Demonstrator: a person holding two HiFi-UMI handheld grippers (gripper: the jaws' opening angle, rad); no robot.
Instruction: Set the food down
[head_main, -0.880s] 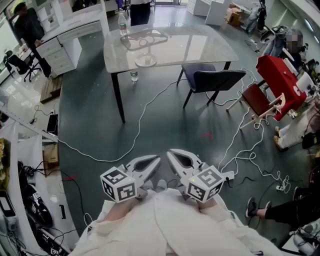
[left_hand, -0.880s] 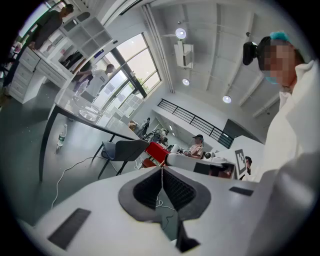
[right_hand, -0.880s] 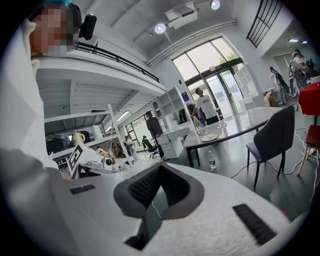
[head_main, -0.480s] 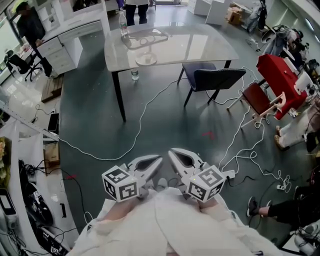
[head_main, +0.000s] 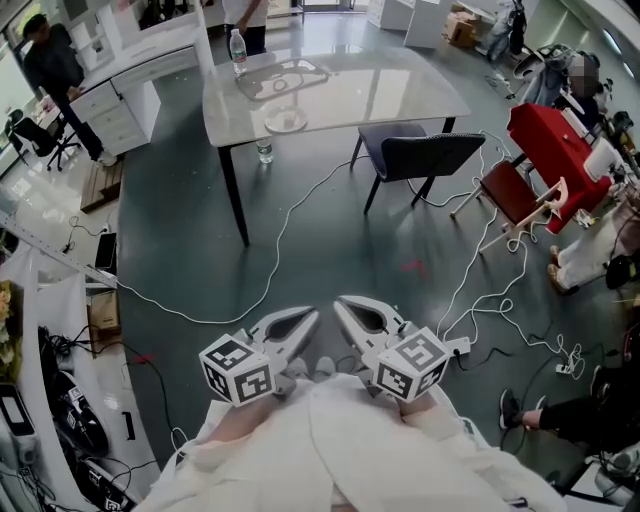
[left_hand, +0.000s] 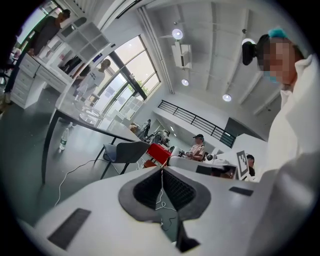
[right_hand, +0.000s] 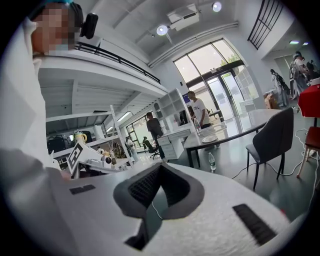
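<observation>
Left gripper (head_main: 312, 318): jaws closed tip to tip, nothing between them. It is held low in front of the person, pointing forward at a slight downward tilt, with its marker cube (head_main: 238, 368) at the rear.

Right gripper (head_main: 340, 303): jaws closed tip to tip, nothing between them. It lies just beside the left gripper, and the two tips angle toward each other without touching. Its marker cube (head_main: 410, 365) is at the rear.

White sleeves (head_main: 340, 450): directly behind both cubes, filling the bottom of the head view.

Floor (head_main: 330, 250): dark grey-green, beneath both grippers.

White cable (head_main: 285, 225): runs loosely across the floor from the left side toward the table. More loops lie to the right.

Table (head_main: 400, 95): pale glossy top on dark legs, well apart from both grippers at the far side of the floor.

Plate (head_main: 285, 121): on the table near its front edge.

Food: neither gripper holds it. The plate is too small to tell what it carries.

Bottle (head_main: 237, 46): upright at the table's far left corner.

Second bottle (head_main: 265, 150): upright on the floor under the table's front edge.

Dark chair (head_main: 430, 157): at the table's right front.

Red object (head_main: 550, 145): right of the chair.

Person in dark clothes (head_main: 55, 62): far upper left, beside a white cabinet (head_main: 120, 100).
</observation>
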